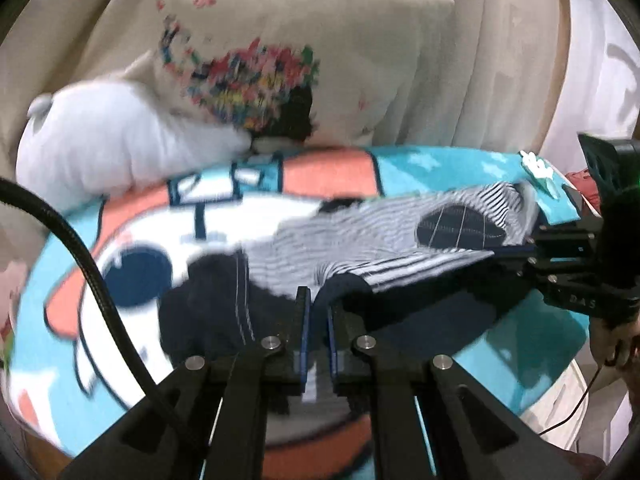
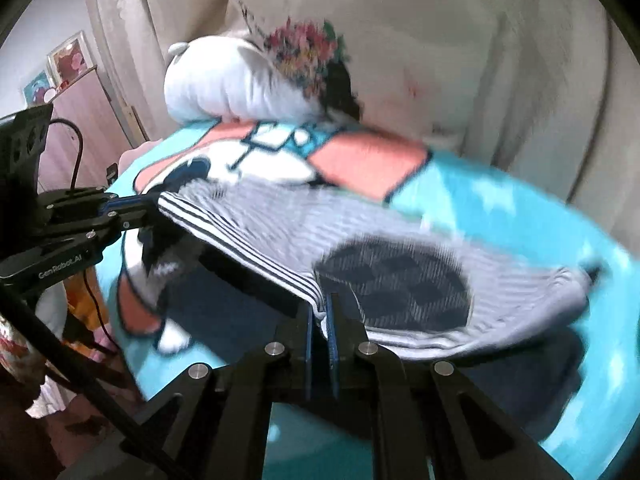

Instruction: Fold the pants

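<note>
The pants (image 1: 360, 236) are grey-striped with dark navy patches and white side stripes, held stretched above a cartoon-print blanket (image 1: 132, 240). My left gripper (image 1: 319, 312) is shut on one end of their edge; it also shows in the right wrist view (image 2: 154, 204) at the left. My right gripper (image 2: 320, 316) is shut on the other end of the striped edge (image 2: 248, 244); it shows in the left wrist view (image 1: 516, 248) at the right. The pants (image 2: 400, 264) hang between both grippers, the far part resting on the blanket. The frames are motion-blurred.
The turquoise, coral and white blanket (image 2: 500, 208) covers the bed. A white plush pillow (image 1: 112, 148) and a cream floral cushion (image 1: 280, 60) lie at the far side. Curtains (image 2: 500, 60) hang behind. A cable (image 1: 92, 276) crosses the left wrist view.
</note>
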Action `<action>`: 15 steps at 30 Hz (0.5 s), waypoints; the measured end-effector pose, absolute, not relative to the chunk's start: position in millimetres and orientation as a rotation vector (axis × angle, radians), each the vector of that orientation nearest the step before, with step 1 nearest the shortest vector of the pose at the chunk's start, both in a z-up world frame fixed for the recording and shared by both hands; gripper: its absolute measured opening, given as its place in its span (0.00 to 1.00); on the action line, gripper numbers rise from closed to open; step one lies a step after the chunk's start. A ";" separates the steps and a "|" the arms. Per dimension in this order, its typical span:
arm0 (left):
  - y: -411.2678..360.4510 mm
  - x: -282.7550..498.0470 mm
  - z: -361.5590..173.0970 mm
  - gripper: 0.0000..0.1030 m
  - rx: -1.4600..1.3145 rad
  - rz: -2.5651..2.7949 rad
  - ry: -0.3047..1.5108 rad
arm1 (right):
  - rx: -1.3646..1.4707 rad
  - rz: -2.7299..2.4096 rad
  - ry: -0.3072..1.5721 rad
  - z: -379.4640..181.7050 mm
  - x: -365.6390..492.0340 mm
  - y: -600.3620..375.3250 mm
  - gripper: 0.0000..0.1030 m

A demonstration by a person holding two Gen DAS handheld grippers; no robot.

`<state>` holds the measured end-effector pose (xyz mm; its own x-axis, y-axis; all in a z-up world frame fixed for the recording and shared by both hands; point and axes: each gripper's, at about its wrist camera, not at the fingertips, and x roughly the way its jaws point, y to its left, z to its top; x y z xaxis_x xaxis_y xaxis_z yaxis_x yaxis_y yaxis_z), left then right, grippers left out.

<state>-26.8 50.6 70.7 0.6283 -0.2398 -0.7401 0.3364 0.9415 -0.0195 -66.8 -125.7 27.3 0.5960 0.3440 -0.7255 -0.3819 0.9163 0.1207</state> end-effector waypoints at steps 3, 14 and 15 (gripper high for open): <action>54.3 -30.5 40.5 0.15 0.147 -0.236 0.872 | -0.006 0.377 0.852 2.7 -78.2 -131.2 0.11; 96.5 -62.2 58.4 0.58 0.028 -0.281 0.814 | 0.302 0.129 0.713 34.3 -115.1 -250.3 0.57; 104.5 -63.6 61.1 0.58 0.008 -0.274 0.810 | 0.338 0.106 0.704 35.3 -112.5 -260.5 0.57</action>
